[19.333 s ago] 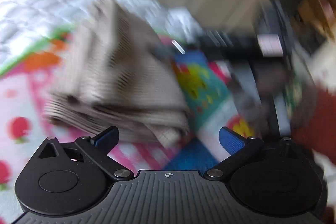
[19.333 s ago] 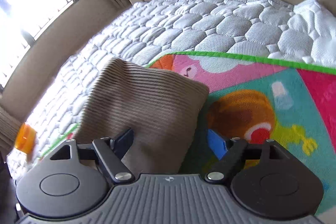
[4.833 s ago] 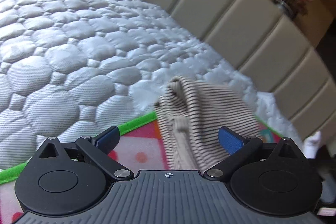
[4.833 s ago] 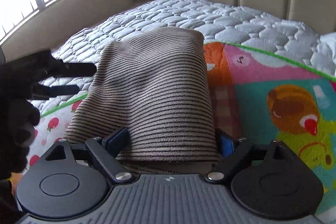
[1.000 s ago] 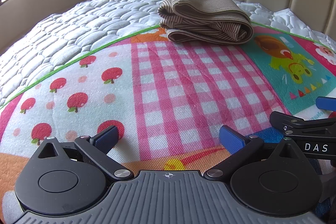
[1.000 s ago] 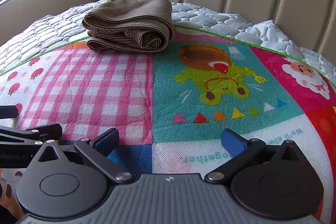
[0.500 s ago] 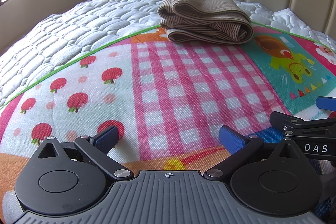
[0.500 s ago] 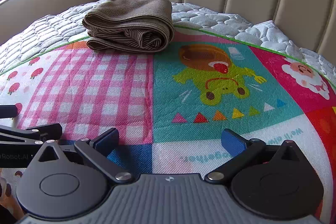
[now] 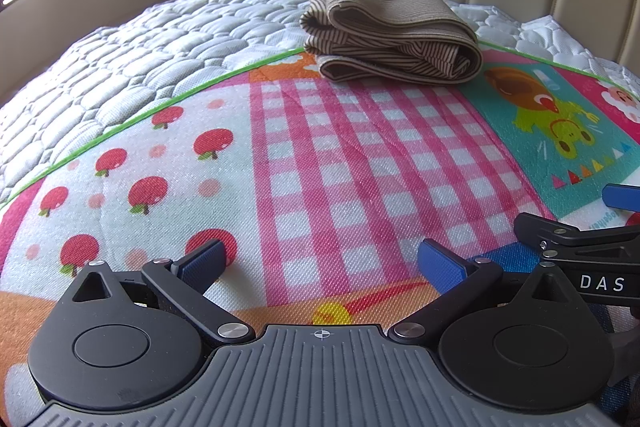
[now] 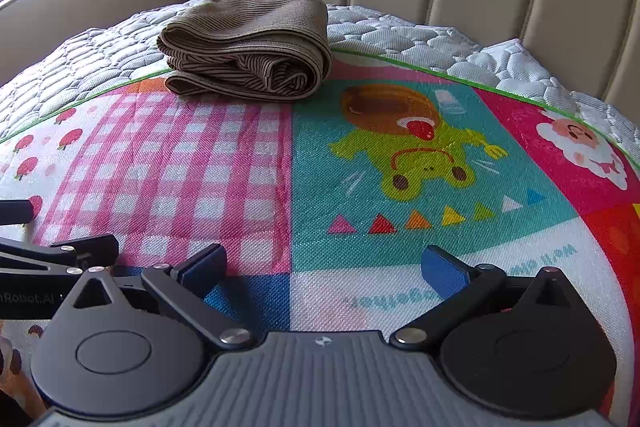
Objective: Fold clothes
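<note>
Left wrist view is showing the striped brown garment sitting as a folded bundle at the far edge of the colourful play mat, partly overlapping onto the quilted mattress. Its layers are looking loose and rounded on the right side, so a nudge is likely to be enough to roll them open. Left gripper and right gripper are hovering low over the near mat, well apart from the bundle, fingers spread wide and holding nothing. Reaching back carelessly is risking dragging the top layer off.
</note>
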The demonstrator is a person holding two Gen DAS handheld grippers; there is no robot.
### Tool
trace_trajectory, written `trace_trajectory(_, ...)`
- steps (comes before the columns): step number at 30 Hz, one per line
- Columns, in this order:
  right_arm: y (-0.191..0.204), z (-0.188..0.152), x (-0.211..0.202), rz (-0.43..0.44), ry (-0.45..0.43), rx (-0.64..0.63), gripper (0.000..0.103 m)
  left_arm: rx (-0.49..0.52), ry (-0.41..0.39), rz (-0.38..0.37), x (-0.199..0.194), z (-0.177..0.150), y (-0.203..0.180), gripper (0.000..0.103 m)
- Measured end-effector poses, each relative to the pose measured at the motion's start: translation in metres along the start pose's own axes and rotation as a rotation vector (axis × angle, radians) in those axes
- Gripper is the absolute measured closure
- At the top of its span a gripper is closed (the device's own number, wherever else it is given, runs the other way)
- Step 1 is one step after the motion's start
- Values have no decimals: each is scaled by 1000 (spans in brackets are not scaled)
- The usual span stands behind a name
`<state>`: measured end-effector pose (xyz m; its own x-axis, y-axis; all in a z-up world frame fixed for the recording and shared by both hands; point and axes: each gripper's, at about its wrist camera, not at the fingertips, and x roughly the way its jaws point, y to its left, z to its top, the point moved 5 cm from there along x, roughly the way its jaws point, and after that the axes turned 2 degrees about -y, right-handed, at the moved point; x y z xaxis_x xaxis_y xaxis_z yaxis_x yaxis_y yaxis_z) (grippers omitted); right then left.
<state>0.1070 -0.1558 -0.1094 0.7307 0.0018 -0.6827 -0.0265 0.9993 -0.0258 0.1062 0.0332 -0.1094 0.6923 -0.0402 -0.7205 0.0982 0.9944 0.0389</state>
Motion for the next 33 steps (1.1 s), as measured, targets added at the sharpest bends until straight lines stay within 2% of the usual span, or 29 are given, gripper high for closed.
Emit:
trace_trajectory(20, -2, 1, 0, 2, 0, -3, 0, -1, 1, 0, 0, 0, 0, 0)
trace_trajectory(33, -2, 0, -1, 3, 3, -4, 0, -36, 43, -11, 3, 1, 3, 0)
